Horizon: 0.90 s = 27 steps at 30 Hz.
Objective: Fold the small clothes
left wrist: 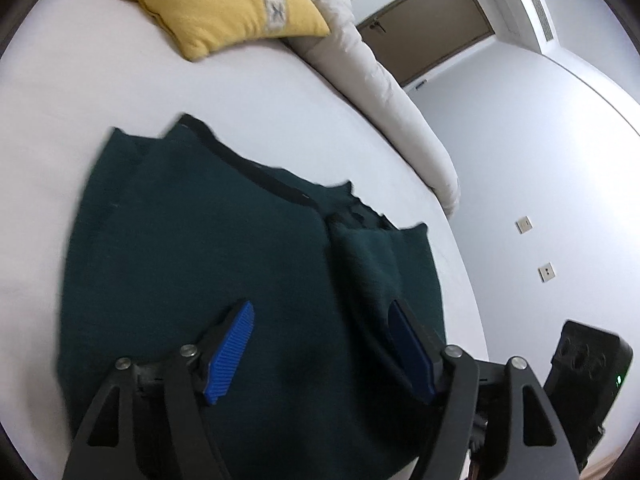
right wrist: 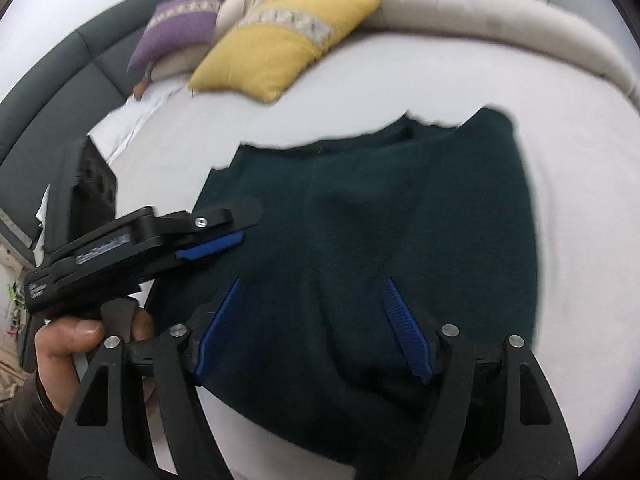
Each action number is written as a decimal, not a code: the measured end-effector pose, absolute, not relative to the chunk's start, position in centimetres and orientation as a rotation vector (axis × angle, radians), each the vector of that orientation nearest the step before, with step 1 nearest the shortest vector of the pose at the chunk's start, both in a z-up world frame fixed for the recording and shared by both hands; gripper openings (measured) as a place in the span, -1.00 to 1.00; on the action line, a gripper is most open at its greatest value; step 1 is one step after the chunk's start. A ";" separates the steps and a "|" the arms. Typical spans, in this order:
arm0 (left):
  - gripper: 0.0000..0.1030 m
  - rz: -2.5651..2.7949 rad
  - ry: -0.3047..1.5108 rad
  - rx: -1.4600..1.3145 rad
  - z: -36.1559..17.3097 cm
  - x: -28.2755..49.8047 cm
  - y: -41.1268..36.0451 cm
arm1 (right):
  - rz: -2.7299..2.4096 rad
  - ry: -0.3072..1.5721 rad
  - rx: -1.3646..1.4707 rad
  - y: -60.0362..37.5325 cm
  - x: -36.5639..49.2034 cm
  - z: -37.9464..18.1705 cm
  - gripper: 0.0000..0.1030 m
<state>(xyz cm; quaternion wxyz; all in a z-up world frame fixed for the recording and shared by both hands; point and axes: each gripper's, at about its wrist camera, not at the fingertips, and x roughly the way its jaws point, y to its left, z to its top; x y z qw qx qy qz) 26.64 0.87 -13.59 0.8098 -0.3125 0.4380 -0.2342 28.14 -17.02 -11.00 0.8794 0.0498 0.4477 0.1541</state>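
The dark green garment (right wrist: 360, 240), lying partly folded on the white bed (left wrist: 60, 128) below the yellow pillow (right wrist: 280, 44), looks soft, light and limp, best pinched at a free edge or corner, while left gripper (left wrist: 320, 344) and right gripper (right wrist: 312, 320) hover spread and empty.

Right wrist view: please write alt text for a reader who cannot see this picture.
A dark green garment lies on a white bed, seen between the open blue-padded fingers of the right gripper. At left, a hand holds the left gripper over the garment's edge. A yellow cushion and a purple cushion lie behind.
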 end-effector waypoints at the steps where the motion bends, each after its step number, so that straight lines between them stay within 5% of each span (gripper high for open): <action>1: 0.39 -0.510 0.951 -0.660 -13.6 26.8 0.2 | 0.331 0.938 0.112 -17.4 27.4 -10.8 0.37; 13: 0.35 -0.518 1.043 -0.515 -12.7 28.1 -6.1 | 0.430 0.826 0.297 -28.0 15.9 -10.7 0.37; 20: -0.56 -0.454 1.068 -0.461 -13.2 28.3 -6.8 | 0.313 0.821 0.428 -33.0 14.7 -12.9 0.37; 27: -0.74 -0.490 1.040 -0.475 -11.9 28.4 -6.0 | 0.177 0.804 0.382 -31.8 17.5 -13.6 0.37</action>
